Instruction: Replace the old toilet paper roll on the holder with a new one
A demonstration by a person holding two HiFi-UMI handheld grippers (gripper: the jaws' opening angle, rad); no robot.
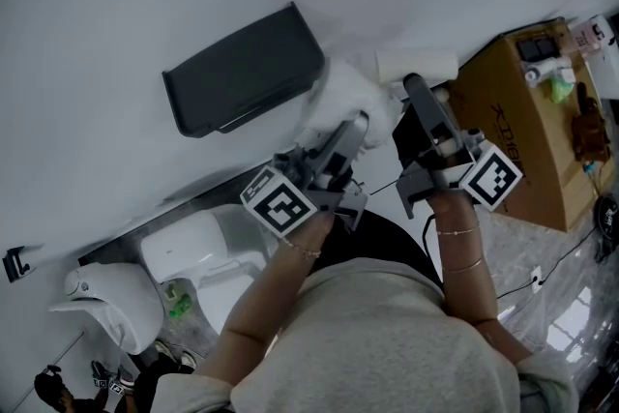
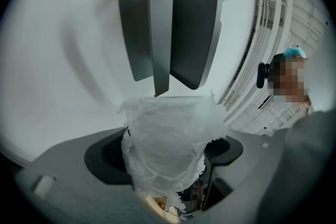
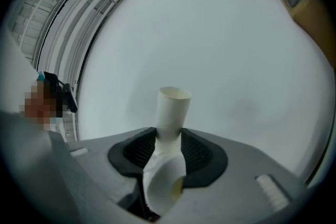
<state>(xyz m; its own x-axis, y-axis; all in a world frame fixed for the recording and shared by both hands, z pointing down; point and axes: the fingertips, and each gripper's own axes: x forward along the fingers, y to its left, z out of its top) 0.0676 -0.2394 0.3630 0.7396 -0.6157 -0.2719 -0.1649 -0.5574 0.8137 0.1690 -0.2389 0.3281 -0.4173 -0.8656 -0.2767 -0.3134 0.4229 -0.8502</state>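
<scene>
The dark grey holder (image 1: 242, 73) hangs on the white wall; in the left gripper view the holder (image 2: 173, 29) shows just above the jaws with its cover flap swung out. My left gripper (image 1: 360, 129) sits just right of the holder, shut on a crumpled wad of white toilet paper (image 1: 346, 97). That wad (image 2: 165, 139) fills the gap of the left gripper (image 2: 168, 162). My right gripper (image 1: 414, 90) is further right, shut on the bare cardboard tube (image 1: 416, 65). The tube (image 3: 172, 110) is pinched flat in the right gripper (image 3: 169, 136) and points at the blank wall.
A brown cardboard box (image 1: 527, 126) with small items on top stands at the right. Below left are a white toilet (image 1: 198, 251) and a white rounded bin (image 1: 106, 300). My two forearms reach up from the bottom of the head view.
</scene>
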